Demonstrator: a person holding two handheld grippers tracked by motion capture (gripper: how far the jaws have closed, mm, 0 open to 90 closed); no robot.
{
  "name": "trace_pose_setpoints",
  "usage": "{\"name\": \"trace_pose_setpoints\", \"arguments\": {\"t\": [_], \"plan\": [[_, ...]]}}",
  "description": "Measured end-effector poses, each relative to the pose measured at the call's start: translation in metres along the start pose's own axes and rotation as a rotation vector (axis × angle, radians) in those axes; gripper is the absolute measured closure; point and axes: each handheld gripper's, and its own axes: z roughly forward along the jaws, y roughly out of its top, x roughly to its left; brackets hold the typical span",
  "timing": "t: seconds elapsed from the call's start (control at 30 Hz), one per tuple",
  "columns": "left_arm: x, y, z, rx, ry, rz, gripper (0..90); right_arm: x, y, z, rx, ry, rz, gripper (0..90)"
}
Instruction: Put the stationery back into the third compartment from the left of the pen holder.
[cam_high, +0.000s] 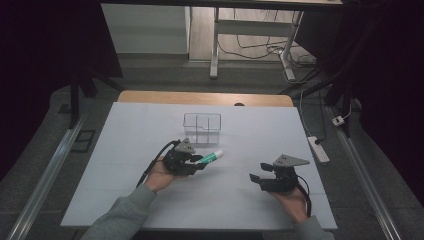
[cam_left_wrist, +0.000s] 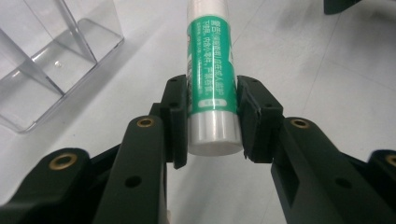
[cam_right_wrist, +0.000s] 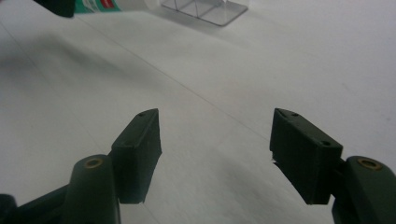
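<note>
Glue stick (cam_left_wrist: 210, 74) sits clamped betw. left gripper (cam_left_wrist: 212, 121) pads near its base, w/ cap end pointing up-frame, prob. so it can be tipped into clear organizer (cam_high: 202, 128) just above, centre frame. Right gripper (cam_right_wrist: 215, 149) hangs at lower right, jaws wide apart w/ nothing betw. them, clear of the work.

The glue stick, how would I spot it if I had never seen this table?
Start at the white table, then find the clear plastic organiser near its middle. Just in front of it, the left gripper clamps a small tube: the glue stick, with a green label and white ends, the only coloured thing there.
</note>
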Motion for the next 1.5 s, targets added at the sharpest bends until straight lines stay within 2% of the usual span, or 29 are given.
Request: {"name": "trace_pose_setpoints", "arguments": {"t": [0.2, 0.37, 0.7, 1.17, 1.5], "plan": [[-0.005, 0.002, -0.002, -0.026, -0.004, 0.012, 64.9, 0.008, 0.006, 0.009, -0.037, 0.038, 0.061, 30.9], [-0.009, 0.003, 0.001, -0.031, -0.011, 0.023, 64.9, 0.017, 0.013, 0.018, -0.054, 0.052, 0.09, 30.6], [-0.016, 0.005, 0.005, -0.04, -0.021, 0.043, 64.9, 0.027, 0.025, 0.038, -0.083, 0.093, 0.126, 30.5], [-0.022, 0.006, 0.01, -0.056, -0.023, 0.062, 64.9, 0.038, 0.033, 0.055, -0.077, 0.126, 0.124, 29.3], [-0.025, 0.006, 0.014, -0.06, -0.023, 0.076, 64.9, 0.038, 0.036, 0.059, -0.106, 0.168, 0.182, 32.0]]}}
